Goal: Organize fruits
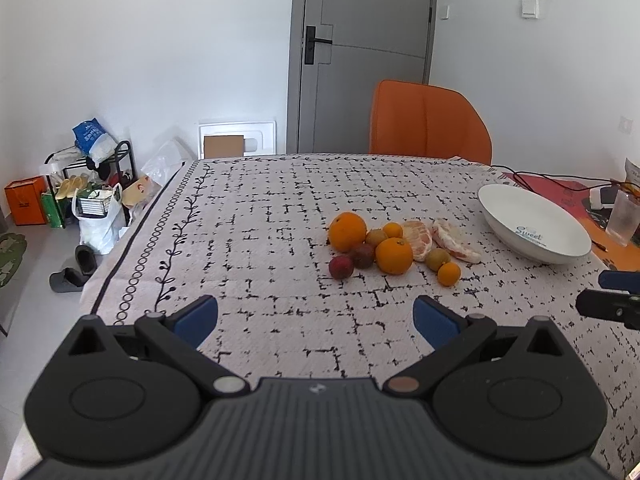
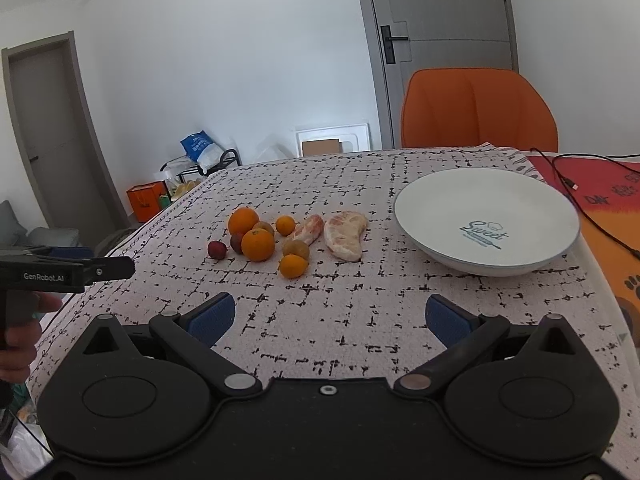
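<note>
A table covered by a white cloth (image 2: 340, 320) with a black broken-line pattern fills the near part of both views. Nearest the cameras, the left gripper (image 1: 316, 318) and the right gripper (image 2: 330, 318) hover above the cloth, each with its blue-padded fingers spread wide and nothing between them.

Past them the fruit lies bunched on the cloth: a small tangerine (image 2: 293, 266) in front, a big orange (image 2: 258, 244) just behind it, a small red fruit (image 2: 217, 249) off to the left, and a second big orange (image 2: 243, 220) at the back. Two peeled pomelo pieces (image 2: 346, 235) lie just right of the bunch. Further right sits a white bowl (image 2: 440, 200), apart from the fruit, with "Sweet" printed inside.

Behind the table stand an orange chair (image 2: 478, 110) and a grey door (image 2: 440, 40).
</note>
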The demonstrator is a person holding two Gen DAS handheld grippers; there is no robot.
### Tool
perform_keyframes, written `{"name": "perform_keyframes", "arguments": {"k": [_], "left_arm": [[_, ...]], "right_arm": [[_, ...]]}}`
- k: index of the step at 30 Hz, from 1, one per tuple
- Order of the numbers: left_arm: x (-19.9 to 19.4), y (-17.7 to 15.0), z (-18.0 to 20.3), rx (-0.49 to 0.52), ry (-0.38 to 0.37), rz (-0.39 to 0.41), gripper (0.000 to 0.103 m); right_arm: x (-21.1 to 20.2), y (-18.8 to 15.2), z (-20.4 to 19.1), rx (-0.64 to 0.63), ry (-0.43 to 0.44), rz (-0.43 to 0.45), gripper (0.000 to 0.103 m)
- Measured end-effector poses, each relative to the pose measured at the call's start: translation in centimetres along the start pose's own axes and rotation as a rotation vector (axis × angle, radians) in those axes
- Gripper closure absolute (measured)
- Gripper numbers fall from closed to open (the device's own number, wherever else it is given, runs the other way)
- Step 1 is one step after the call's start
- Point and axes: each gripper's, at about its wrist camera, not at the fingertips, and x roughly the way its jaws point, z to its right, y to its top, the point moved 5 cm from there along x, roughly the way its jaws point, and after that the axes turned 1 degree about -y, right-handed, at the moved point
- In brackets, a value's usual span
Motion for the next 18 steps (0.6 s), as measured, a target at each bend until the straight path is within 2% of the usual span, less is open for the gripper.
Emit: {"name": "perform_keyframes", "arguments": {"k": [15,18], "left_arm": [[3.3,0.9,-0.5,-0.029,-0.014,0.009,0.005],[4.1,1.2,-0.5,-0.032,-0.016,0.010,0.007]], "right_arm": [[3.8,1.0,-0.6,0.000,0.061,-0.017,0.001],[4.8,1.1,-0.6,0.006,0.063,-0.029,0.007]]}}
